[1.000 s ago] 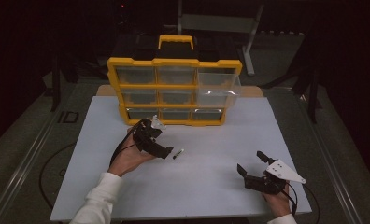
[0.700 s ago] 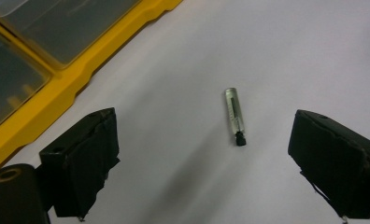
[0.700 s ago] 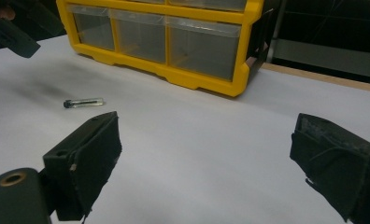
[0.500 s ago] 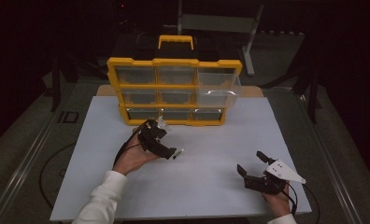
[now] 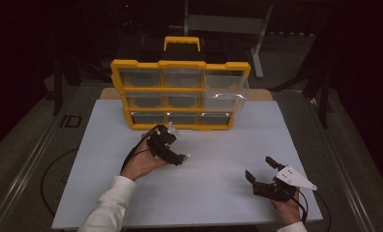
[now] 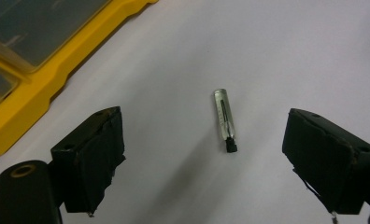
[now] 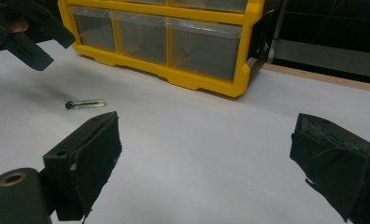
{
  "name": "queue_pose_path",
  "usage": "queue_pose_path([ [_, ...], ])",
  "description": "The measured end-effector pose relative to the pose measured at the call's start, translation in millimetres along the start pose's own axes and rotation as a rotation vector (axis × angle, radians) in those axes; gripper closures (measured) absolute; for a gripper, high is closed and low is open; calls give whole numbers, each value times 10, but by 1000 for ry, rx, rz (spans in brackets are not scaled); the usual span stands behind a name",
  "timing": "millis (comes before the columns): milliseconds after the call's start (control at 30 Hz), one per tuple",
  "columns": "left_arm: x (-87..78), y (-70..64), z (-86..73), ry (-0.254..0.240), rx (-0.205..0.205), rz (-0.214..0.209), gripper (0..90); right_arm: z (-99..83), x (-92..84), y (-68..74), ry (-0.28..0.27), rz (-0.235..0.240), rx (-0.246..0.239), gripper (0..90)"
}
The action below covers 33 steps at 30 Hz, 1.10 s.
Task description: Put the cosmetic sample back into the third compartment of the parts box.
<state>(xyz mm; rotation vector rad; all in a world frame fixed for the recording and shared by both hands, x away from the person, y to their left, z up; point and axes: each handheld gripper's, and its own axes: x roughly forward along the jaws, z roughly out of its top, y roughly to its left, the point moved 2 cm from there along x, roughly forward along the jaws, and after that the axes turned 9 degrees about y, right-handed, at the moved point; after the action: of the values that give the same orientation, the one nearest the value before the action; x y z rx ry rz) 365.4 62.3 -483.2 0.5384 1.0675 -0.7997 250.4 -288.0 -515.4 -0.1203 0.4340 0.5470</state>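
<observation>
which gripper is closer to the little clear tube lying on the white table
Left. The left gripper hangs right over the tube, jaws open on either side. The right gripper rests far off near the table's front edge.

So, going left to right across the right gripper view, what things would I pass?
Other hand's left gripper → small clear tube lying on the white table → yellow drawer cabinet → wooden table edge.

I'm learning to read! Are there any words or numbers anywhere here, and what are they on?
"ID": big pale letters on the dark floor left of the white table.
Yellow drawer organizer: no label readable.
Small clear tube: no writing visible.
Grippers: no writing readable.
</observation>
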Motion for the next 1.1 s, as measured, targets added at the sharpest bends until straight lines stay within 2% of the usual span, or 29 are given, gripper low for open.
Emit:
queue_pose_path([
  [633,186,-66,72,63,20,-18,182,0,0,-2,0,-1,3,85],
  [767,222,-70,80,80,26,-9,192,-1,1,-3,1,0,2,85],
  [1100,288,-81,94,100,14,-9,222,2,-5,-4,-1,-2,3,84],
])
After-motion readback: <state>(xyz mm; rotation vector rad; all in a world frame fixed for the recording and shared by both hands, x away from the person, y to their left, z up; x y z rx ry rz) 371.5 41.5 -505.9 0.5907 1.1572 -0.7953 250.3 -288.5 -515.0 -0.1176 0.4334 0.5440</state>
